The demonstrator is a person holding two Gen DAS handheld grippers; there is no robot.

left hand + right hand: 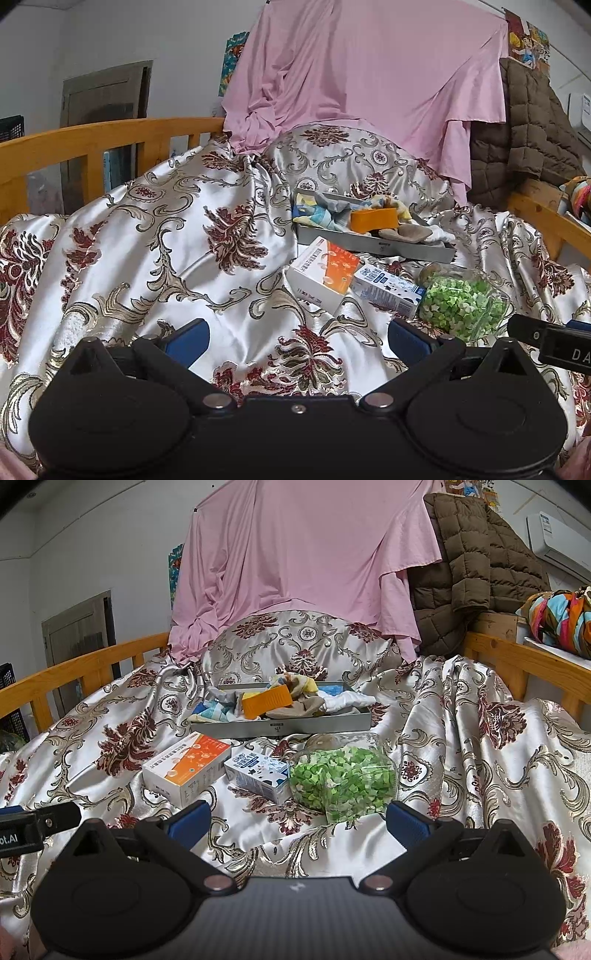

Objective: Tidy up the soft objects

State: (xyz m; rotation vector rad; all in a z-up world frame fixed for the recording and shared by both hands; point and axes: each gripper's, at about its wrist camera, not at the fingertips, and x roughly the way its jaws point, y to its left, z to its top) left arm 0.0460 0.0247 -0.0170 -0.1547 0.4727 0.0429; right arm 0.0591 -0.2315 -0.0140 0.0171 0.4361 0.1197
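A satin bedspread (480,738) is seen bearing a grey tray (317,722) heaped with what look like soft cloths (295,705), while left gripper (298,338) and right gripper (298,819) are held wide apart, empty.

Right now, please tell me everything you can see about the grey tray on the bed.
The grey tray is shallow, rectangular and looks like metal, with low walls and a small mark on its front wall. It rests, slightly tilted, on the patterned satin bedcover, behind the boxes and the clear container of green pieces. Inside lie crumpled cloths, beige socks and an orange box. A white cloth hangs over its right rim. Neither gripper touches it.
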